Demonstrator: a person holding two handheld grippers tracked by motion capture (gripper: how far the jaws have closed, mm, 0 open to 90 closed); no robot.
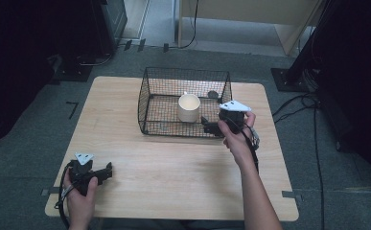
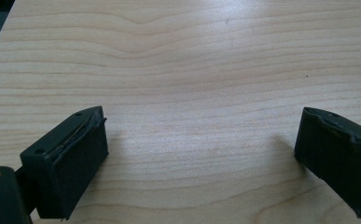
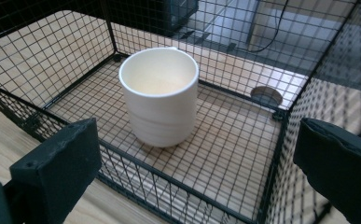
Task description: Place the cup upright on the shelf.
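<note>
Both tongs gape empty — left [image 2: 201, 154], right [image 3: 192, 172] — before upright cream cup [image 3: 159, 95], mouth skyward, inside wire basket [image 3: 271, 154].

A light wooden table [image 1: 173, 167] carries 1 black wire basket [image 1: 149, 103] near its far edge.

High view overlooks table [image 1: 173, 163]; right claw view nears basket [image 3: 243, 140] (left hugs tabletop).

The left gripper [image 1: 107, 171] sits at the lower left of the high view, held in the left hand [image 1: 80, 194], jaws wide apart. The right gripper [image 1: 205, 125] is right of centre, the right hand [image 1: 238, 136] holding it, jaws also spread.
</note>
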